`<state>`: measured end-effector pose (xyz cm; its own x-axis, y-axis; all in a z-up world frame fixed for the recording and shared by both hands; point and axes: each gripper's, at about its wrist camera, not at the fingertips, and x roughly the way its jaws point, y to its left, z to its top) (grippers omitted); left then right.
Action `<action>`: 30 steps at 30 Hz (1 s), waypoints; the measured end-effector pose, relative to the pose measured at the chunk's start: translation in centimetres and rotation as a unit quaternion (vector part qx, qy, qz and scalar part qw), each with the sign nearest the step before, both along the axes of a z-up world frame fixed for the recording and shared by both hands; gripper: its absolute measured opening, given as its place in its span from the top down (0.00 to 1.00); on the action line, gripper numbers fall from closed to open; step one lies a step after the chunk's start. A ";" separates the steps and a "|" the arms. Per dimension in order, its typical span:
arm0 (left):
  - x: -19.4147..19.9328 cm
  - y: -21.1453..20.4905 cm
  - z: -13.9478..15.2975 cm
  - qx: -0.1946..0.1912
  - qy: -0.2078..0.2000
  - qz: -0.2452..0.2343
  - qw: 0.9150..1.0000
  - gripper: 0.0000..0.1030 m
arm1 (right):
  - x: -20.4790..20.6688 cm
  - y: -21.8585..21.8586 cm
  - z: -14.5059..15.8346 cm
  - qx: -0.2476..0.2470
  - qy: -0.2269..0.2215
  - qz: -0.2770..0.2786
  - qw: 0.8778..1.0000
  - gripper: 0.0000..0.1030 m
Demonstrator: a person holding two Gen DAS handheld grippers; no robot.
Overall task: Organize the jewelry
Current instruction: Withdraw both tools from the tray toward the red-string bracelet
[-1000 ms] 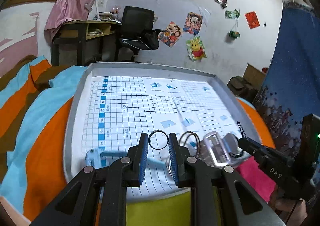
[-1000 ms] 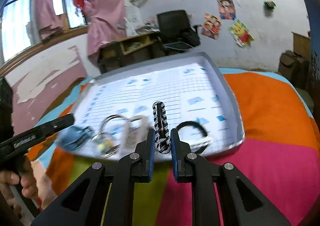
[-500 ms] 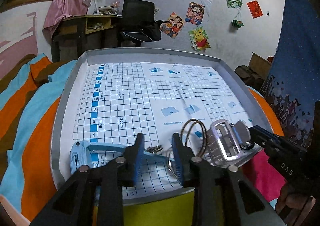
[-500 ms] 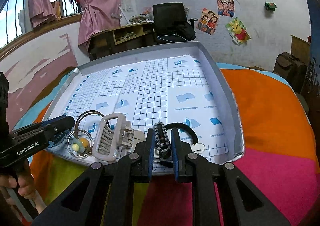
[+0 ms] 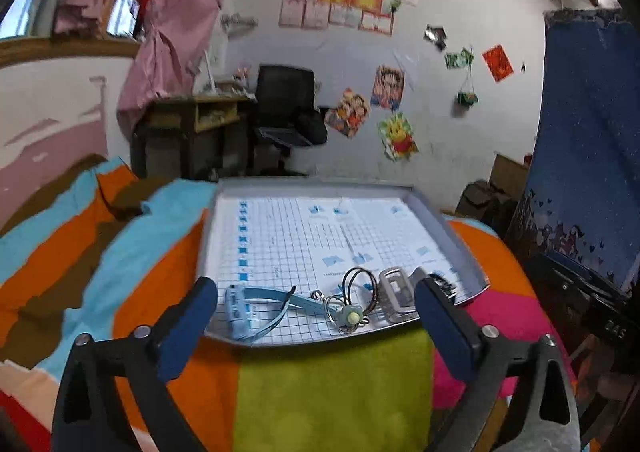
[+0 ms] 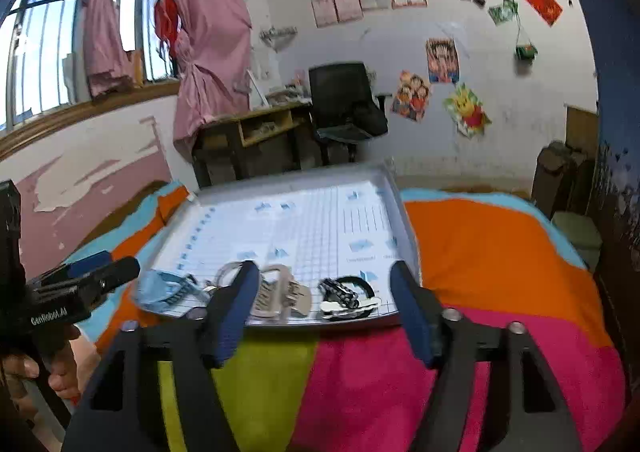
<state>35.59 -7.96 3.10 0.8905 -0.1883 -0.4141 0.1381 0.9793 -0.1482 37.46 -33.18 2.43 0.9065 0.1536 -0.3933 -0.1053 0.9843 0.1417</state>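
Observation:
A grey tray [image 5: 224,212] lined with grid paper lies on the bed. Along its near edge lie a light blue watch [image 5: 240,308], metal rings with a pale bead [image 5: 352,317], a silver watch [image 5: 396,294] and a black-and-white braided bracelet [image 6: 340,292] beside a black band [image 6: 356,281]. My left gripper [image 5: 316,318] is wide open and empty, held back in front of the tray. My right gripper [image 6: 326,310] is wide open and empty, also short of the tray's near edge. The silver watch [image 6: 280,294] and blue watch [image 6: 160,288] show in the right wrist view too.
The tray [image 6: 408,236] rests on a striped bedspread [image 6: 480,244] of orange, pink, green and blue. A desk [image 6: 256,132] and a black chair [image 6: 344,100] stand by the far wall. The left gripper [image 6: 80,284] shows at the left of the right wrist view.
Both grippers opened wide and pulled back from the tray. The left let go of the metal ring and the right let go of the braided bracelet, which now lie in the tray.

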 end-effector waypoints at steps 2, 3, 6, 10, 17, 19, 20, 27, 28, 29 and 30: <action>-1.6 0.4 1.0 -0.002 -0.011 0.002 1.000 0.01 | -2.0 0.2 1.4 -0.004 -0.013 0.006 1.000 0.22; -2.7 0.5 1.5 -0.002 -0.019 0.003 1.000 0.00 | -3.0 0.4 2.0 -0.007 -0.019 0.009 1.000 0.17; -5.7 1.0 2.9 -0.002 -0.041 0.006 0.999 0.00 | -6.2 0.8 3.5 -0.007 -0.035 0.015 0.999 0.09; -9.2 1.8 4.1 -0.005 -0.059 0.009 0.998 0.00 | -10.4 1.2 5.0 -0.005 -0.053 0.016 0.998 0.04; -14.9 3.6 4.9 -0.006 -0.081 0.016 0.997 0.00 | -16.7 2.4 6.1 -0.014 -0.077 0.020 0.997 0.02; -16.1 4.0 4.8 -0.008 -0.083 0.019 0.996 0.00 | -18.3 2.8 6.2 -0.016 -0.084 0.019 0.996 0.01; -16.5 4.2 4.7 -0.007 -0.083 0.020 0.996 0.00 | -19.0 3.0 6.2 -0.017 -0.086 0.020 0.996 0.01; -20.6 6.0 3.1 -0.003 -0.093 0.034 0.995 0.00 | -23.8 4.2 5.8 -0.002 -0.102 0.007 0.995 0.01; -21.2 6.2 2.9 -0.002 -0.094 0.035 0.995 0.00 | -24.5 4.3 5.6 -0.001 -0.103 0.004 0.995 0.01; -21.6 6.5 2.7 -0.001 -0.094 0.036 0.995 0.00 | -25.1 4.4 5.4 -0.002 -0.104 0.001 0.995 0.01; -22.1 6.7 2.4 0.000 -0.092 0.037 0.995 0.00 | -25.3 4.6 5.2 -0.003 -0.105 -0.001 0.995 0.01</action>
